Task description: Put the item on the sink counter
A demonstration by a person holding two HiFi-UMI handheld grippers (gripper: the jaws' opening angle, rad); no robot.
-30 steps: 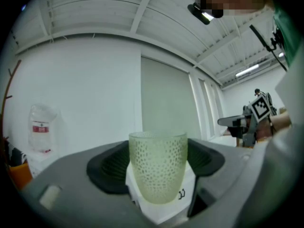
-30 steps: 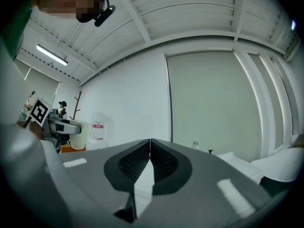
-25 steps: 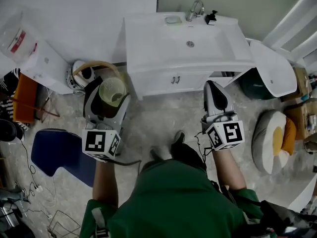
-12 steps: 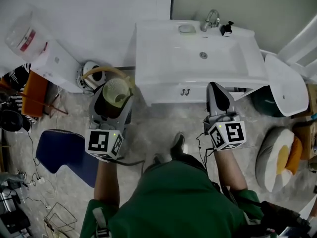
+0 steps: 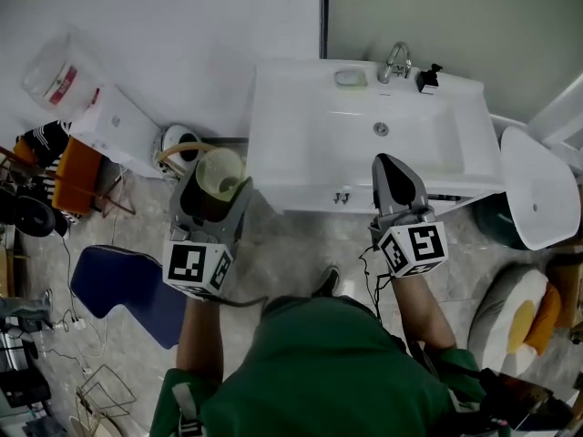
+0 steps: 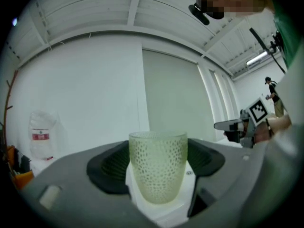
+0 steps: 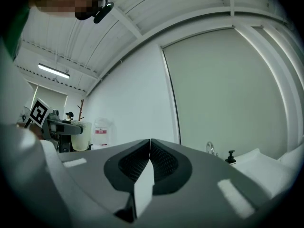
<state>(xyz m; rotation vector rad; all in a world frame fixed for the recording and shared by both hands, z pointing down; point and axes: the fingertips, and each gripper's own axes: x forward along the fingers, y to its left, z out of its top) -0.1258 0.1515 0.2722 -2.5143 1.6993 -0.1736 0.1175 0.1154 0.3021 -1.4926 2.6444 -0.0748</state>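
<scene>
A pale green dimpled cup [image 5: 219,175] [image 6: 157,165] stands upright between the jaws of my left gripper [image 5: 215,189] [image 6: 156,167], which is shut on it. It hangs over the floor, just left of the white sink counter [image 5: 287,153]. My right gripper [image 5: 393,173] [image 7: 150,161] is shut with nothing in it, its tip over the counter's front edge. In the right gripper view, the left gripper with the cup [image 7: 76,128] shows at far left.
On the counter's back edge are a tap [image 5: 395,60], a soap dish [image 5: 351,77] and a black pump bottle [image 5: 428,78]. A white cabinet [image 5: 123,130] and a kettle [image 5: 179,146] stand left of the sink; a blue stool [image 5: 118,285] lies on the floor.
Both grippers have come nearer to the sink counter, the cup still held in the left one. The right gripper's tip now reaches the counter's front edge.
</scene>
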